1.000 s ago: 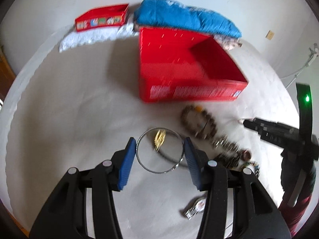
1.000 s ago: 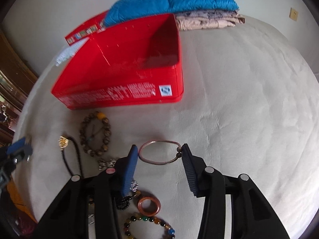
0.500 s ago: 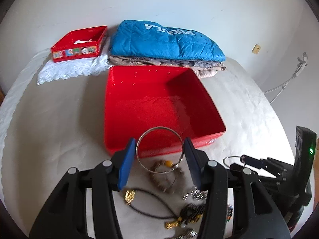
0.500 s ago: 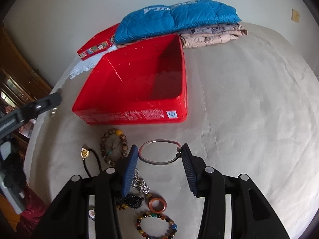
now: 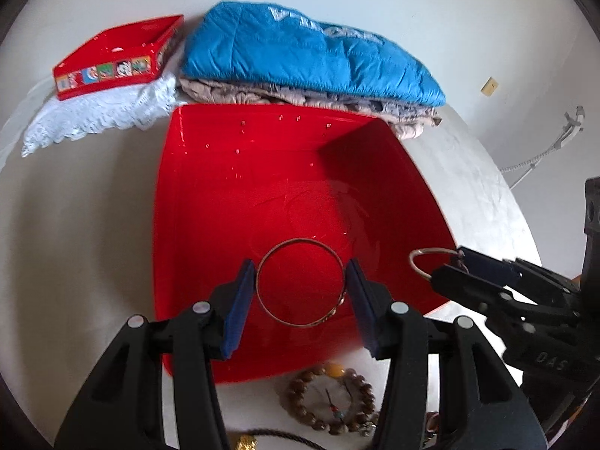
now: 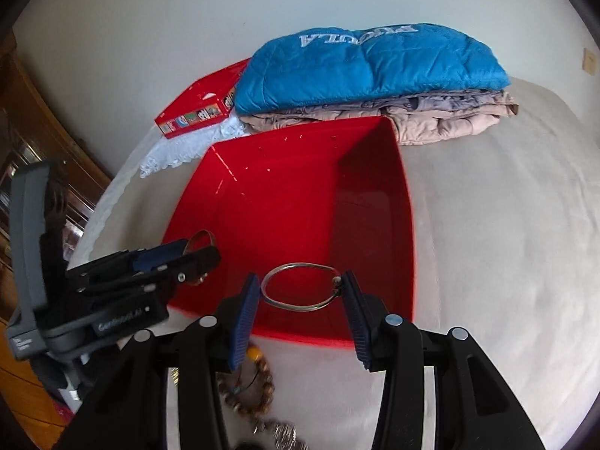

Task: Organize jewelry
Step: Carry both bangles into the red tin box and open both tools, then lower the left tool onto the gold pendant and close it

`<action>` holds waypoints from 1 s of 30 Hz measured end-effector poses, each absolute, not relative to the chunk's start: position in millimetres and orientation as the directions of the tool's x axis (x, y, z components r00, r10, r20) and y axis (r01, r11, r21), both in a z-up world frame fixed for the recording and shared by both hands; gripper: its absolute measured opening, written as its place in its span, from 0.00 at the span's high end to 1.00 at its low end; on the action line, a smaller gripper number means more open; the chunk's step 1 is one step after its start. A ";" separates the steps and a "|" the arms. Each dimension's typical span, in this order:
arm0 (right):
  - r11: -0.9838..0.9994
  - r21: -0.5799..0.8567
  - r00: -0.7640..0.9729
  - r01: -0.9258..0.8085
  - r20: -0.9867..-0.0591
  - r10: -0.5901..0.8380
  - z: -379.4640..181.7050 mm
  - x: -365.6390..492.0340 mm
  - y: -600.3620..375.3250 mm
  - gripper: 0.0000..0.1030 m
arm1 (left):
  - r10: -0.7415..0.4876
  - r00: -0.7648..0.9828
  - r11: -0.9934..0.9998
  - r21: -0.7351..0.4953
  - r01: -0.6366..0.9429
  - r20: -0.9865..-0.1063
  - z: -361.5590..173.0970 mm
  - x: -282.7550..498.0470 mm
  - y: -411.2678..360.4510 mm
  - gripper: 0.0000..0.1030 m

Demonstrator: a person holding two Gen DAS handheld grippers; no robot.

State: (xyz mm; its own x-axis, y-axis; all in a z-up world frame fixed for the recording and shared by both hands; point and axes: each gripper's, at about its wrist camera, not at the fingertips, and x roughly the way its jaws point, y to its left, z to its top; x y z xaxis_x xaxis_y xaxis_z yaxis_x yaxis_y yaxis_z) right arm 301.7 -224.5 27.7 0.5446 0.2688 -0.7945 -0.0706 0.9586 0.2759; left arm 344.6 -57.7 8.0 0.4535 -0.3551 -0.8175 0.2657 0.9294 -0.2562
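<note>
A gold bangle (image 5: 300, 282) is clamped between the blue pads of the left gripper (image 5: 300, 292), and a silver bangle (image 6: 300, 287) likewise in the right gripper (image 6: 302, 302). Both grippers tilt downward over the near edge of the large red box (image 5: 232, 202), whose glossy inside shows no jewelry; a wooden bead bracelet (image 5: 332, 399) lies on the bed just outside it.

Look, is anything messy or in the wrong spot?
Yes. The wooden bead bracelet lies on the bed, just outside the big red box, not in it. The box looks empty. Each claw, left and right, grips a metal bangle over the box.
</note>
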 end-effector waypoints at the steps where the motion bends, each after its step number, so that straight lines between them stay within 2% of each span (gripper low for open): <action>1: 0.965 0.251 0.547 -0.071 -0.800 0.248 23.6 305.2 -222.1 0.56 | -0.346 0.451 0.932 -0.247 0.264 -0.823 4.3 348.2 -58.2 0.52; 6: 0.976 0.206 0.551 -0.075 -0.807 0.213 12.8 310.7 -221.7 0.55 | -0.326 0.441 0.939 -0.233 0.251 -0.837 -5.4 355.4 -58.2 0.52; 7: 0.976 0.201 0.552 -0.081 -0.806 0.211 12.3 310.3 -221.3 0.55 | -0.324 0.440 0.940 -0.232 0.251 -0.837 -5.1 356.1 -58.3 0.49; 8: 0.978 0.193 0.557 -0.084 -0.805 0.207 12.8 308.7 -220.6 0.55 | -0.322 0.443 0.940 -0.229 0.251 -0.837 -4.7 355.9 -58.4 0.41; 9: 0.979 0.186 0.562 -0.086 -0.802 0.202 13.6 308.1 -219.7 0.55 | -0.321 0.447 0.941 -0.227 0.252 -0.835 -4.1 355.4 -58.4 0.38; 12: 0.977 0.191 0.566 -0.093 -0.797 0.210 17.0 305.3 -219.8 0.55 | -0.321 0.462 0.941 -0.224 0.254 -0.827 1.6 351.8 -56.5 0.36; 22: 0.974 0.213 0.582 -0.079 -0.783 0.219 28.8 293.5 -228.1 0.55 | -0.275 0.501 0.957 -0.184 0.223 -0.821 25.1 329.8 -47.0 0.36; 30: 0.970 0.220 0.590 -0.105 -0.771 0.239 46.5 254.8 -224.4 0.55 | -0.194 0.523 0.976 -0.111 0.185 -0.830 44.6 274.2 -28.2 0.36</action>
State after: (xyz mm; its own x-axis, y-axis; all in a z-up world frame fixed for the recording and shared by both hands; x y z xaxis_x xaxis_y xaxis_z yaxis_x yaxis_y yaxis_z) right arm 254.8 -224.4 46.5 0.5904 0.2391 -0.7709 -0.1053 0.9698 0.2201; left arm 274.2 -28.2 44.6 0.5232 -0.1939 -0.8299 0.1855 0.9763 -0.1112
